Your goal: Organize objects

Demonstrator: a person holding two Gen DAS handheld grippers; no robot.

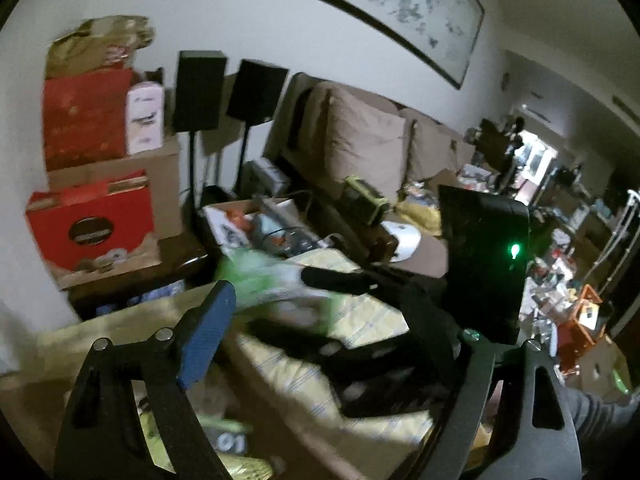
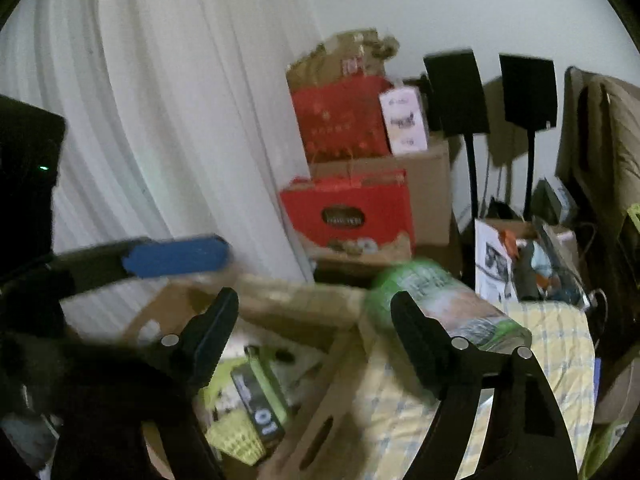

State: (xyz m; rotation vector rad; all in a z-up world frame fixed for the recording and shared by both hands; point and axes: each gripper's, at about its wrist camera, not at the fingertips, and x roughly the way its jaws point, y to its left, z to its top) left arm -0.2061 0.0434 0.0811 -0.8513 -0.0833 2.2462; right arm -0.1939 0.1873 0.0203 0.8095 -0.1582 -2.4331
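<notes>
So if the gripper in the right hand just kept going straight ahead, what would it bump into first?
Most likely the cardboard box: its raised flap crosses right in front of the right gripper. The red box stands farther back. Blur makes depth uncertain.

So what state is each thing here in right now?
left gripper: open, empty.
right gripper: open, empty.
green package: blurred, apparently resting on the checked cloth, not gripped.
cardboard box: open, things inside.
red box: closed, other boxes stacked behind and above it.
speakers: upright on stands.
</notes>
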